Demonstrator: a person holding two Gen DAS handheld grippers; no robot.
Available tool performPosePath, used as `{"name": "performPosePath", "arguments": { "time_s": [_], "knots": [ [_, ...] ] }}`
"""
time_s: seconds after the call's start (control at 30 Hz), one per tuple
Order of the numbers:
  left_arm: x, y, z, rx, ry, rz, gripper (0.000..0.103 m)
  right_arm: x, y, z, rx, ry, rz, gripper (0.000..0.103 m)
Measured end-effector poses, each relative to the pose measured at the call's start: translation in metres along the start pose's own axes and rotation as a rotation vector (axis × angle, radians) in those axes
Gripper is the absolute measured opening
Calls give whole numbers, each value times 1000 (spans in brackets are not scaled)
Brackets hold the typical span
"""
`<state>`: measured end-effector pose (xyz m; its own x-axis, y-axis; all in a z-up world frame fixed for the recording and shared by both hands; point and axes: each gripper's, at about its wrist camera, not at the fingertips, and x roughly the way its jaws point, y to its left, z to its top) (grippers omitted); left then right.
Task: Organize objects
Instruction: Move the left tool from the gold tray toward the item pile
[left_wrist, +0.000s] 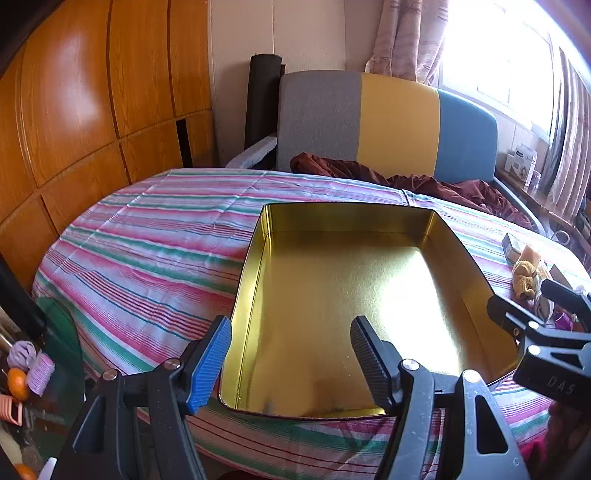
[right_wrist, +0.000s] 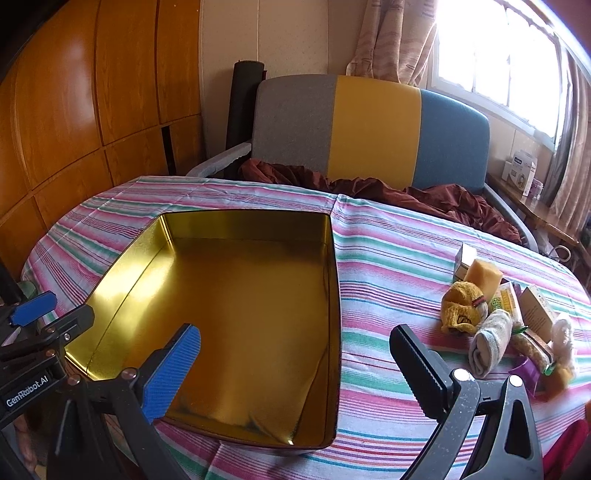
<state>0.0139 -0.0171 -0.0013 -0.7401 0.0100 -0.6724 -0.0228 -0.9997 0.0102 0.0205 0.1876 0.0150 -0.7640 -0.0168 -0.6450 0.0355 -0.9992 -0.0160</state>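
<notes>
Gold tin (right_wrist: 236, 317) empty; clutter pile (right_wrist: 509, 325) alongside awaits loading; left gripper (left_wrist: 291, 363) and right gripper (right_wrist: 295, 373) both spread, holding nothing

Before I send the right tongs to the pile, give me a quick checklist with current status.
1. Gold tin empty and ready to be filled: ok.
2. Right tongs open, nothing between them: ok.
3. Left tongs open and empty over the tin's near edge: ok.
4. Pile on the striped tablecloth, right of the tin: ok.
5. Rolled grey sock nearest the right tongs, free on top: ok.
6. Every item in the pile identifiable: cannot tell, they overlap.
</notes>
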Motion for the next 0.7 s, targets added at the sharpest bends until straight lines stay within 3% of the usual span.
{"name": "performPosePath", "arguments": {
  "time_s": [0.43,0.7],
  "knots": [
    [-12,-23,8,107,-53,-23,68,-12,-38,17,-7,-32,-41,103],
    [-15,-44,10,198,-63,-66,68,-29,-112,40,54,-93,-97,103]
  ]
}}
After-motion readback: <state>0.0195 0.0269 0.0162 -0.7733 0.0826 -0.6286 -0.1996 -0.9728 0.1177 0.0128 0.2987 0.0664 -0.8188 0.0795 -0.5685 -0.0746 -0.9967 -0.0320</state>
